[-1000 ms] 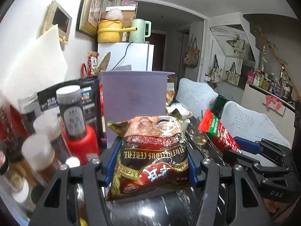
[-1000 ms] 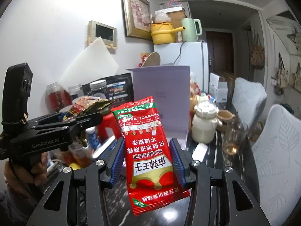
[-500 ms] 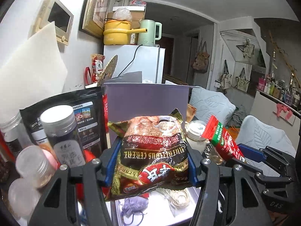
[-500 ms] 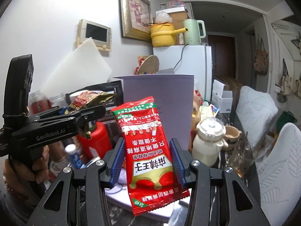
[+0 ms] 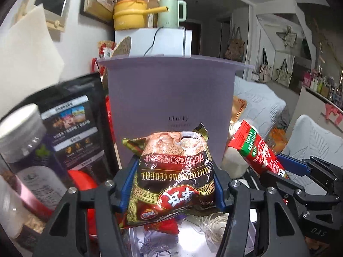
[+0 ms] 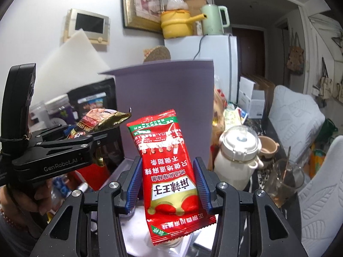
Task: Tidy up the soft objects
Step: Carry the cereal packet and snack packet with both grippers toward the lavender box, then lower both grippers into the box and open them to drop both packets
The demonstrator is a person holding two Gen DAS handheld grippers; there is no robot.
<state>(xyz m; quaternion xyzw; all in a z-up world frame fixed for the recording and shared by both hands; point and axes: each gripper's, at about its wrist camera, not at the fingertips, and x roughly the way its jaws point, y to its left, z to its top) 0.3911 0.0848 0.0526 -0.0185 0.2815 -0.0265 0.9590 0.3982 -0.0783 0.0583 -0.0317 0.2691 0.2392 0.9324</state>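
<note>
- Left tool (image 5: 171, 184): blue pads clamped on the flanks of a brown cereal bag (image 5: 171, 171), which stands up between them and is printed "NUTRITIOUS CEREAL" and "brand", upside down to this camera.
- Right tool (image 6: 168, 184): pads pressed on a red snack packet (image 6: 169, 167) held upright between them; its white and green Chinese print is also upside down.
- Seen from the right, the left tool's arm reads "GenRobot.AI".
- Both packs hang in front of a raised purple lid (image 5: 169, 98) bearing a faint, unreadable logo, over an open box (image 6: 139, 231).
- Dark labelled jar (image 5: 27, 150) and black pouch (image 5: 72, 132) stand at left.
</note>
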